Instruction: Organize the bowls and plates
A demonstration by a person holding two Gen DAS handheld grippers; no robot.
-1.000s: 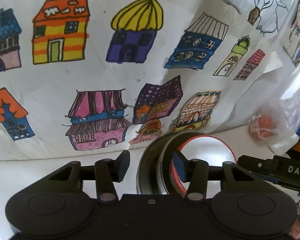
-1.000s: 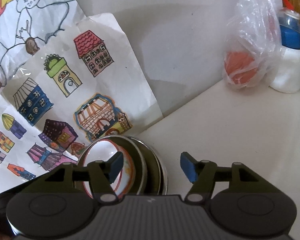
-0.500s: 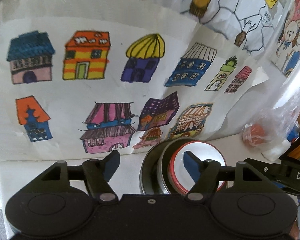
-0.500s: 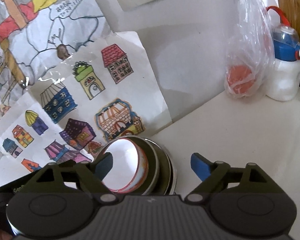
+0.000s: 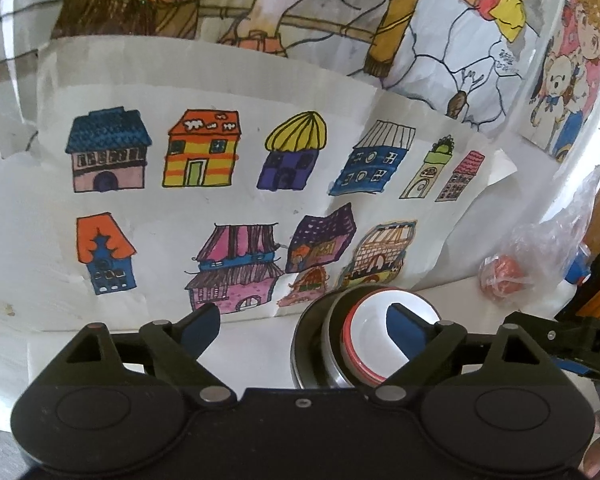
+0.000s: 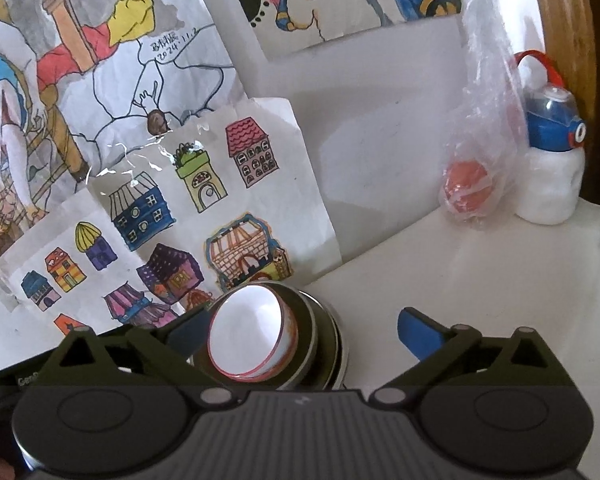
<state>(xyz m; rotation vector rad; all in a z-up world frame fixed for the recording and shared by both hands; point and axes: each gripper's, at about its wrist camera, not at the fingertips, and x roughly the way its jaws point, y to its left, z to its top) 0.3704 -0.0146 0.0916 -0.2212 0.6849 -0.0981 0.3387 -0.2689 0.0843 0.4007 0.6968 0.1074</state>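
While the nested stack (image 5: 332, 344) of metal plates with the red-rimmed white bowl (image 5: 380, 336) on top is resting on the white worktop (image 6: 480, 280) just before the drawing of houses (image 5: 236, 184), it is being flanked from both sides. The left hand-held gripper (image 5: 304, 328) is being held with the stack ahead and to its right, jaws just opened wide, nothing clamped. The right hand-held gripper (image 6: 300, 330) is being held with the stack ahead-left, jaws likewise just spread and empty; neither is judged clearly nearer.

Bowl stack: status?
Left gripper and right gripper open, jaws just widened, empty. White red-rimmed bowl nested in steel bowls. Nothing blocking.
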